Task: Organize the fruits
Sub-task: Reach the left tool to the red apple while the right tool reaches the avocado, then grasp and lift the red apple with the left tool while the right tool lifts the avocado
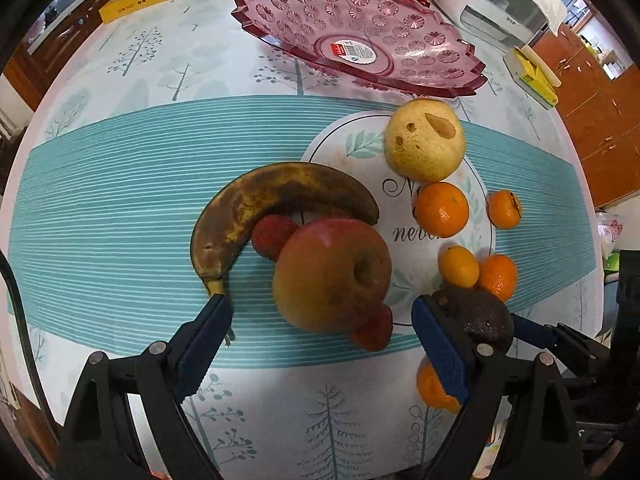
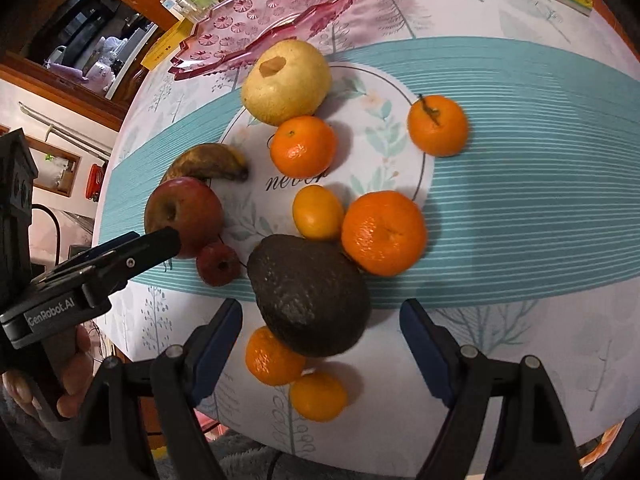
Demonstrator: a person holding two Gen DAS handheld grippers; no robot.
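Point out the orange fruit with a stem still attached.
The tangerine alone at the far right, on the printed circle's edge; a dark stem sticks from its top, the others show none.

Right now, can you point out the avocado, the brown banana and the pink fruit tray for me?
avocado (image 2: pixel 310 296): right wrist view, on the middle of its dark bumpy skin.
brown banana (image 1: pixel 256 200): left wrist view, on the middle of its curved back.
pink fruit tray (image 1: pixel 304 14): left wrist view, on its bare patterned floor.

Table (image 1: pixel 120 208) carries fruits (image 1: pixel 332 276), pink tray (image 1: pixel 360 40).
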